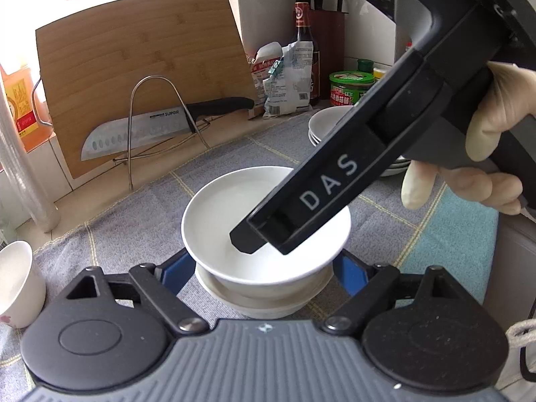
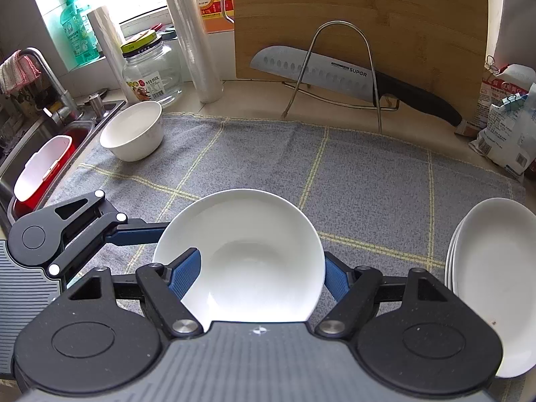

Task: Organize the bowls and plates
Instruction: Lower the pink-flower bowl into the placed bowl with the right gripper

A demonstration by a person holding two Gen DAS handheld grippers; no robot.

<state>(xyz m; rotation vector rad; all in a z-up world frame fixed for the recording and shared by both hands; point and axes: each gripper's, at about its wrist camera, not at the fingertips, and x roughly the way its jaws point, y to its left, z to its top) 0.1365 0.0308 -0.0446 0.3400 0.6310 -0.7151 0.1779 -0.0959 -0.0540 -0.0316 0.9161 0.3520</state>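
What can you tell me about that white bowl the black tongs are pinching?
Glossy white bowl, ceramic-looking, round, shallow, empty, upright. It appears nested atop a stack of similar dishes on the grey checked cloth. The right gripper pinches its wall: one blue finger inside, one outside.

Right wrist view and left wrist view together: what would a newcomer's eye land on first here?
First, the white shallow bowl clamped in the right gripper, one blue finger inside its rim, above the grey checked cloth. In the left wrist view it sits over a second white dish between the left gripper's fingers. Next, the big knife on a wire rack against the bamboo cutting board at the back.
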